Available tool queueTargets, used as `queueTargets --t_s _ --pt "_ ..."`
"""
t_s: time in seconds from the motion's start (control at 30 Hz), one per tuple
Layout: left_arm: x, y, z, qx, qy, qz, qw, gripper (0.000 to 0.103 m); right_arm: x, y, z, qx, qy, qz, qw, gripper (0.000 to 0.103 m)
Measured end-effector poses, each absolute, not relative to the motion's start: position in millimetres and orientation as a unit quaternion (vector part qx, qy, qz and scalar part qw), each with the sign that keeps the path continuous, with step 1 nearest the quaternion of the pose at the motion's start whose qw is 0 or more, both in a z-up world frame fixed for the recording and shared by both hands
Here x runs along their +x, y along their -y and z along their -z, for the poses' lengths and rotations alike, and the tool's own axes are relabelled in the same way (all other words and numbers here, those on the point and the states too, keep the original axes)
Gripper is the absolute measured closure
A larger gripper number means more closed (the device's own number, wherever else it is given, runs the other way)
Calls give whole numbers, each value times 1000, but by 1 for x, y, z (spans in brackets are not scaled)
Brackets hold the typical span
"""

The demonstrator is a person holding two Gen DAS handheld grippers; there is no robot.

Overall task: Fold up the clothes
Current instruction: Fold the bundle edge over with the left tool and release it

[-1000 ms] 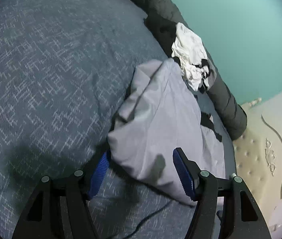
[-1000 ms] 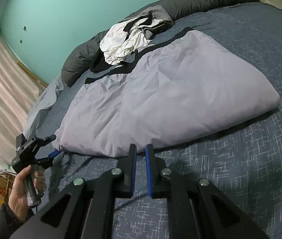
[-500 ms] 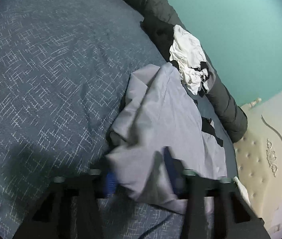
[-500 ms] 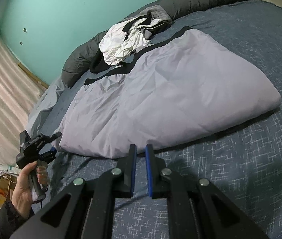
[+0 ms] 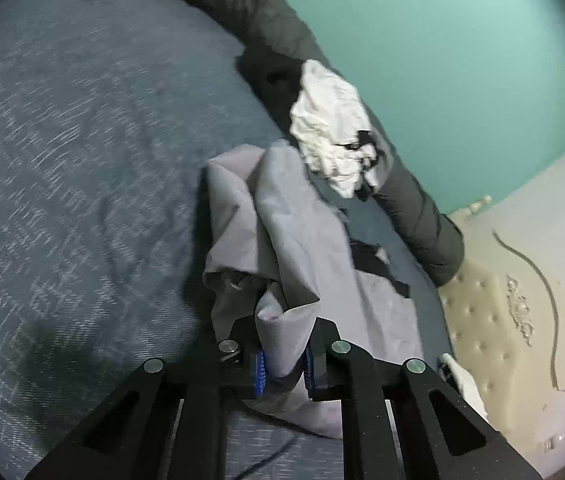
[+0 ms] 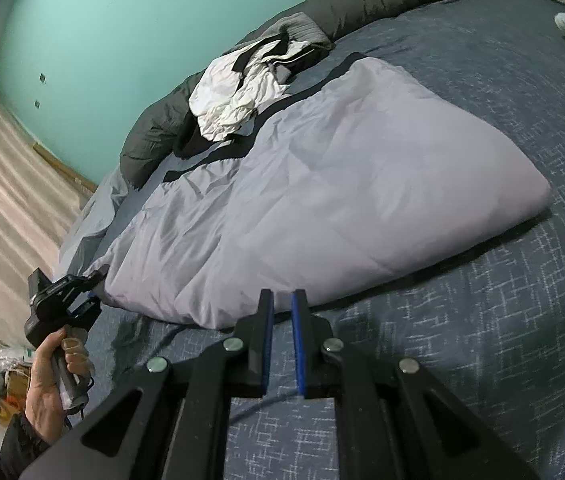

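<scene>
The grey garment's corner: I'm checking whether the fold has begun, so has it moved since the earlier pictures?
Yes. The left gripper is closing on the grey garment, whose corner has risen off the blue bedspread.

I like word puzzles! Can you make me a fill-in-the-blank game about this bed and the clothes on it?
1. The left hand-held gripper is closing on a corner of the light ____ garment.
2. The right hand-held gripper holds ____.
3. The crumpled white clothing lies against a long dark ____ quilt.
4. The wall behind the bed is ____.

Missing words: grey; nothing; grey; green
</scene>
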State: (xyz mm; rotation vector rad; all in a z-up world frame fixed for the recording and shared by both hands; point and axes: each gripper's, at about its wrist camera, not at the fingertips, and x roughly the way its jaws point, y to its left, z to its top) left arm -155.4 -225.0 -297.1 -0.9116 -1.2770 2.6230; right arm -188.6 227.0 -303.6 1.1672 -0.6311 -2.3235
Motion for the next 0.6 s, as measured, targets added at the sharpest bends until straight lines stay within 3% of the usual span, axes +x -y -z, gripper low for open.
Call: queueTargets --t_s 0.33,0.6 --pt "-183 166 226 -266 368 -883 117 92 -190 -258 302 416 260 845 213 95" --pt "-228 36 181 -287 290 -886 220 92 -190 -295 297 399 291 848 193 95"
